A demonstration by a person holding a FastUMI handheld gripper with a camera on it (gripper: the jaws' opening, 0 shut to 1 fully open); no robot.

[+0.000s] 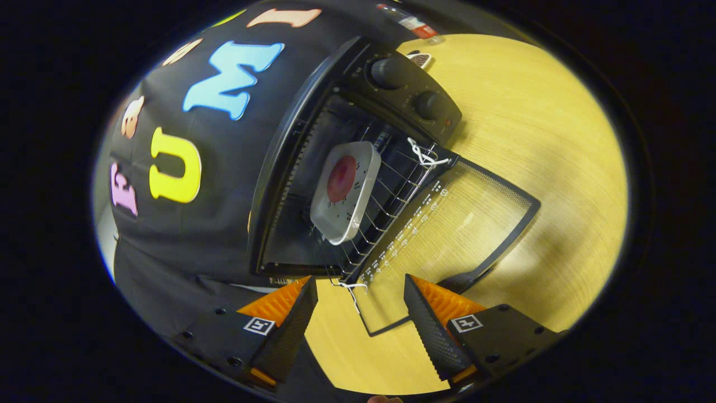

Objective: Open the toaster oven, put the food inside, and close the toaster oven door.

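1. The gripper (361, 319) has its fingers spread wide apart with nothing between them; only bare wooden table (559, 140) and the near corner of the glass door (447, 224) lie in the gap

2. The view is rolled hard to one side, so the door, which looks folded fully down and lying close over the table, runs away from the fingers at a slant. Its dark handle edge (475, 274) sits just ahead of the right finger (430, 330)

3. Judging by how things lie, the food is already in, so the step in hand is closing the door. To do it well, bring one finger under that handle edge near its middle and push up in an arc about the hinge, or pinch the frame lightly and swing it; a push at a corner could twist the door

4. A white cord (349, 286) hangs at the near hinge corner and another (425, 154) is tied at the far one; keep the fingers out of both

5. Beyond the door, the white tray (363, 179) with a round reddish piece of food (341, 178) rests on the wire rack (400, 190) inside the toaster oven (313, 140). Its near edge appears to sit close to the opening, so close slowly and watch that the glass clears it

6. Farthest off are the two knobs (408, 87); leave them alone
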